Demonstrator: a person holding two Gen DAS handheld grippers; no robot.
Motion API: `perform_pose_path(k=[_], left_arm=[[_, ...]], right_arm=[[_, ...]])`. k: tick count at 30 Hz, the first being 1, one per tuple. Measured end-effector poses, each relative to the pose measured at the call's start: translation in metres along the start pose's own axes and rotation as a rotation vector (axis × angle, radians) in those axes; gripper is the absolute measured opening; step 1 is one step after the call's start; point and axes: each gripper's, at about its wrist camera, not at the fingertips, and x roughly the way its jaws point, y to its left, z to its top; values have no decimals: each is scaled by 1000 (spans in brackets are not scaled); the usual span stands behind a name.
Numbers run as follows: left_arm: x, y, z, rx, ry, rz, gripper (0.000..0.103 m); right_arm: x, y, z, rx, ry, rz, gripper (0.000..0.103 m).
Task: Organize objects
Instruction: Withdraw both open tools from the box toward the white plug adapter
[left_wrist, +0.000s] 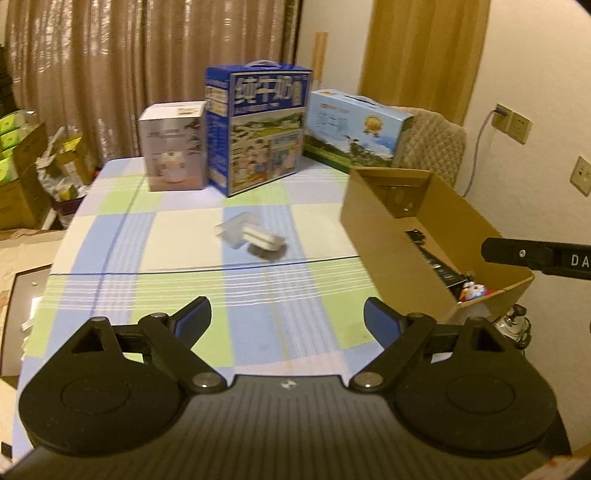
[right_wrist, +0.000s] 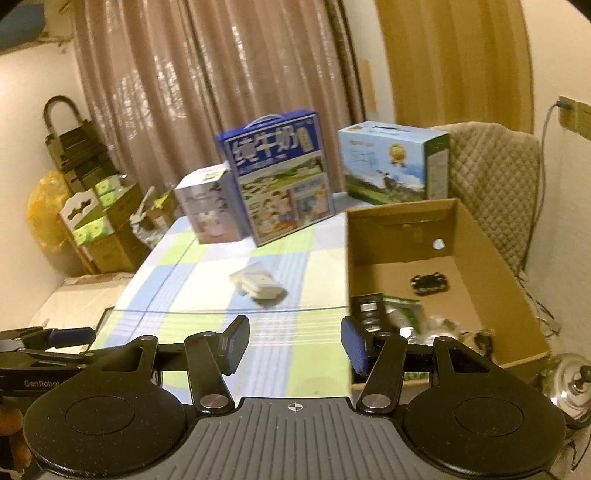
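Both jaws empty above white packet (left_wrist: 251, 236).

White packet (left_wrist: 251, 234) lies mid-table — cardboard box (right_wrist: 491, 266) holds small items.

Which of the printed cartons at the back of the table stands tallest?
The dark blue milk carton with the carry handle, in the middle; the white box and light blue carton beside it are lower.

Left wrist view from behind left claw (left_wrist: 287, 320), angled down over checked desk (left_wrist: 177, 236), cardboard box (left_wrist: 373, 229) right of claw, right wrist view likewise behind right claw (right_wrist: 293, 346), nearer that box (right_wrist: 480, 266), both facing milk carton (left_wrist: 258, 129), curtains beyond.
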Motion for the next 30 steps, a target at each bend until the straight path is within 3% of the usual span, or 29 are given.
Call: perform_pose_path(k=[16,24,30], left_arm=[[-20,50,-14,-62,-11,60,89],[2,71,-12,-78,1,93,89],[37,90,-4,-84,4,120,89]], right_arm=[[26,50,-10,-82,37,46,54],[68,55,-15,-83,76,58,56],[107,53,-11,-83,93,62,65]])
